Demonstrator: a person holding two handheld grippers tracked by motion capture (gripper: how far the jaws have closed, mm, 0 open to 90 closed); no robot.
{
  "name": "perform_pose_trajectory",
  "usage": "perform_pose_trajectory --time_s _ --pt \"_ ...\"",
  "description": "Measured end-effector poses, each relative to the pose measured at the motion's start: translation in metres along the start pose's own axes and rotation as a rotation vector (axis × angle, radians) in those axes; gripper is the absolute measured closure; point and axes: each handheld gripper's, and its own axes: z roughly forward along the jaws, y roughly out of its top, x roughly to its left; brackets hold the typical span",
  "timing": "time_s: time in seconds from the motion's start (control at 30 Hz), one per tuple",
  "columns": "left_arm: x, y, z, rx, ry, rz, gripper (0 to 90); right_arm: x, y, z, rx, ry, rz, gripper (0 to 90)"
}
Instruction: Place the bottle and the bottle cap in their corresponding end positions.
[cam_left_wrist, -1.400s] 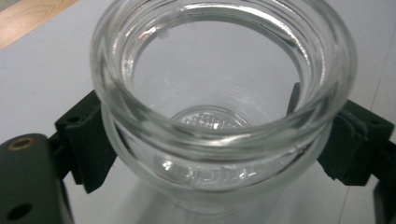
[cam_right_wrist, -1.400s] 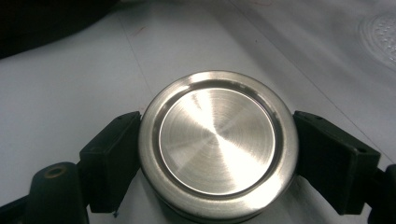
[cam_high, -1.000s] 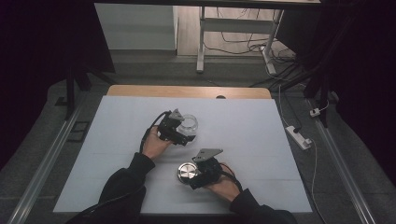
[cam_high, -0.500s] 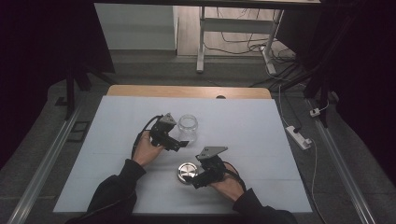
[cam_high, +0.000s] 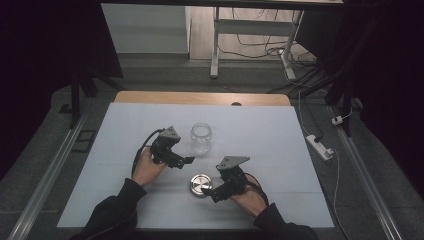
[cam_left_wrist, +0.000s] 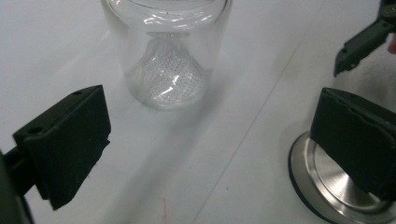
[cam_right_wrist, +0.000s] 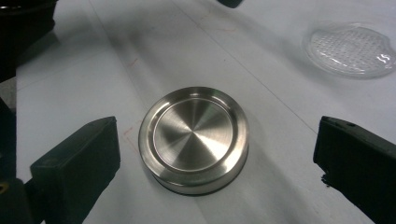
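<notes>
**Two open grippers, a metal lid and a glass jar on the table**

Two things lie at the middle of the white table (cam_high: 280, 140): a round steel lid (cam_high: 200, 184) lying flat, and behind it a clear glass jar (cam_high: 201, 137) standing upright with its mouth uncovered. They are near each other but apart.

From the right gripper view, the lid (cam_right_wrist: 194, 138) sits between the two black jaws, which stand wide apart, one on either side of it with bare table between each pad and the lid's rim. Nothing is held. From above, the right gripper (cam_high: 216, 192) is just beside the lid, on its right, low over the table.

From the left gripper view, the jaws are likewise spread wide and hold nothing. The jar (cam_left_wrist: 166, 51) stands ahead of them, nearer the left jaw, and touches neither pad. The lid (cam_left_wrist: 327, 186) shows at the lower right, partly hidden behind the right jaw. From above, the left gripper (cam_high: 186, 161) sits just left of and in front of the jar, its tips pointing toward the gap between jar and lid.
</notes>
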Motion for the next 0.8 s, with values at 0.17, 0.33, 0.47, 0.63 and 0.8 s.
perform_pose_trajectory --time_s 0.17,0.33,0.47,0.63,0.8 --pt "-0.006 -0.005 -0.007 0.007 0.002 0.020 0.0 -0.002 0.000 -0.004 -0.009 -0.013 -0.003 0.3" --pt "-0.013 -0.011 -0.016 0.013 0.005 0.023 0.0 -0.002 -0.001 -0.007 -0.004 -0.019 -0.004 0.2" --pt "-0.019 -0.016 -0.020 0.014 -0.001 0.027 0.0 -0.001 -0.001 -0.008 0.008 -0.018 -0.019 0.2" --pt "-0.027 -0.022 -0.027 0.006 -0.002 0.023 0.0 0.000 -0.002 -0.012 0.015 -0.018 -0.035 0.2" --pt "-0.032 -0.030 -0.036 -0.005 -0.007 0.005 0.0 -0.001 -0.004 -0.015 0.023 -0.014 -0.034 0.0"
